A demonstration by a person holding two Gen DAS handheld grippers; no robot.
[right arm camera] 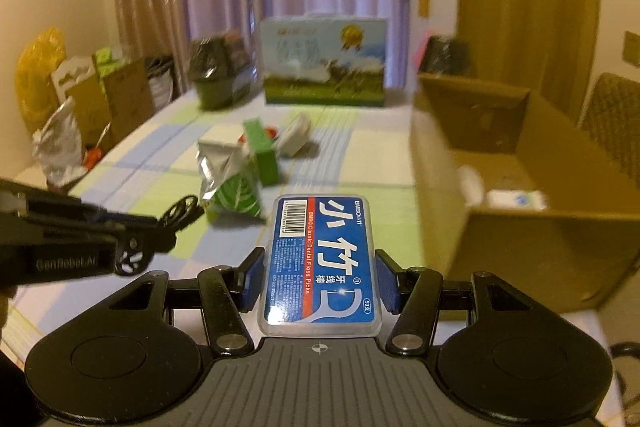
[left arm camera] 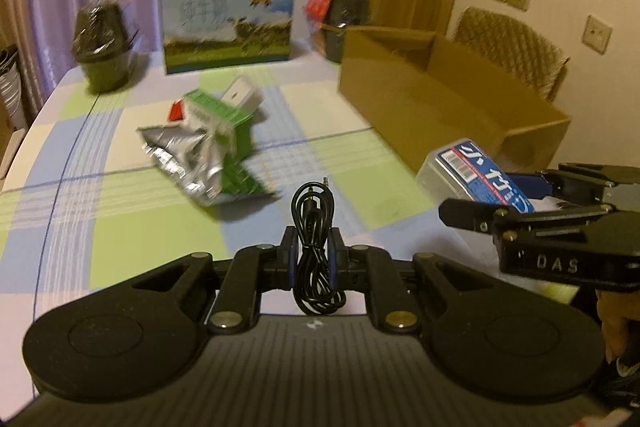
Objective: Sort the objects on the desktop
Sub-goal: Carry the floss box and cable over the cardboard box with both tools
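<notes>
The left gripper (left arm camera: 313,259) is clamped on a coiled black cable (left arm camera: 316,247), its blue pads pressing the bundle from both sides, held above the checked tablecloth (left arm camera: 100,195). The right gripper (right arm camera: 320,277) is closed on a clear dental floss pick box (right arm camera: 322,263) with a blue label, gripped by its long sides and held just left of the open cardboard box (right arm camera: 520,227), in which a few pale items lie. Farther out on the table sit a crumpled silver and green bag (left arm camera: 200,159), a green carton (left arm camera: 224,119) and a white item (left arm camera: 242,93), close together. At the far edge stands a printed gift box (left arm camera: 228,23) between two dark lined bins (left arm camera: 106,47)
</notes>
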